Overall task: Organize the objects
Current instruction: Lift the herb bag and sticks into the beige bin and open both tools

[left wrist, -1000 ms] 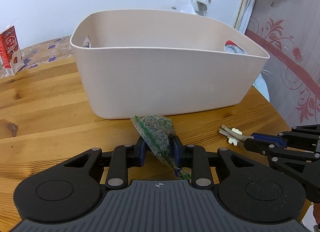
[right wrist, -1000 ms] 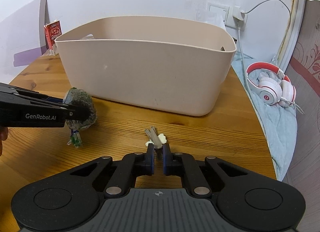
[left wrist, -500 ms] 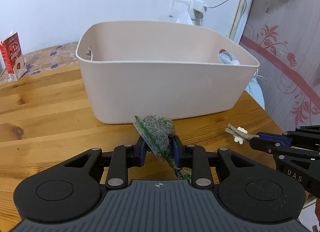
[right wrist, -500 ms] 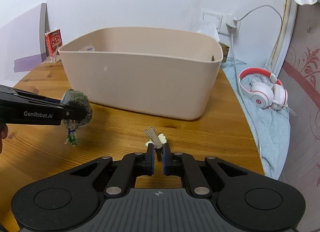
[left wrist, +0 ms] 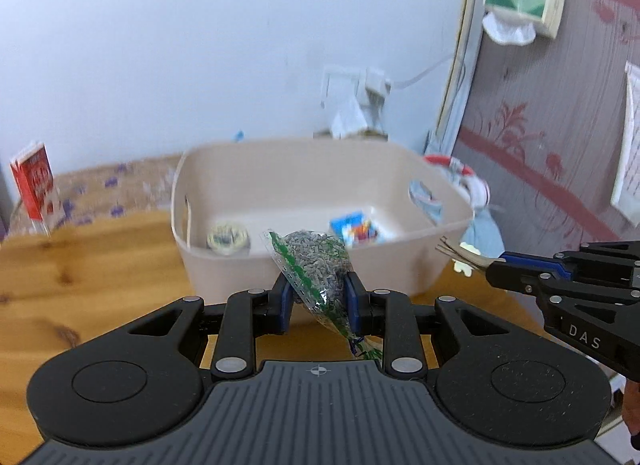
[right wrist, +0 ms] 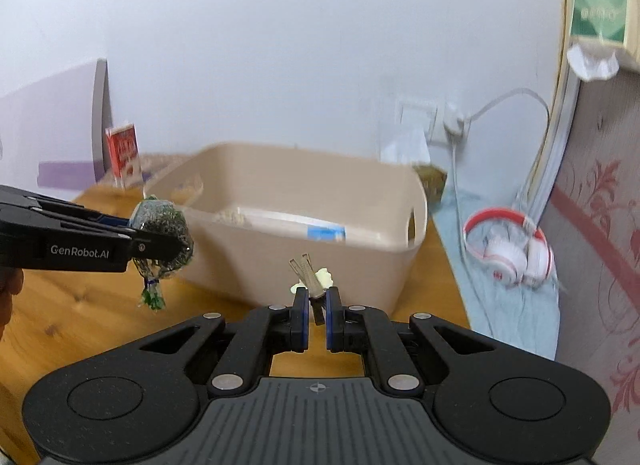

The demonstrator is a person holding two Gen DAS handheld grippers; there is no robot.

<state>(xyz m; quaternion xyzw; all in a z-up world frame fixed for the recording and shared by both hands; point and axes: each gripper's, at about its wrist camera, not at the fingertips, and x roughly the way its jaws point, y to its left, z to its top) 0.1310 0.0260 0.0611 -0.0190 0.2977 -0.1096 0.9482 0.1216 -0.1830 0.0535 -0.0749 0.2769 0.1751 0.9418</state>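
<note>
My left gripper (left wrist: 318, 295) is shut on a clear green-printed bag of grey pellets (left wrist: 316, 265) and holds it in the air before the near wall of the beige plastic bin (left wrist: 304, 265). The bag also shows in the right wrist view (right wrist: 164, 237). My right gripper (right wrist: 317, 317) is shut on a bunch of metal keys with a pale charm (right wrist: 310, 279), held above the table in front of the bin (right wrist: 320, 265). The keys show in the left wrist view (left wrist: 460, 255) too. Inside the bin lie a round tin (left wrist: 228, 239) and a blue packet (left wrist: 356, 231).
A red carton (left wrist: 36, 181) stands at the table's far left. Red-and-white headphones (right wrist: 512, 249) lie on a blue cloth (right wrist: 508, 305) to the right of the bin. A wall socket with a plugged cable (right wrist: 452, 121) is behind. The wooden table (left wrist: 80, 265) stretches left.
Both grippers have risen with their loads, so the bin now sits lower in view and its inside shows. The bag and the keys have left the table.
</note>
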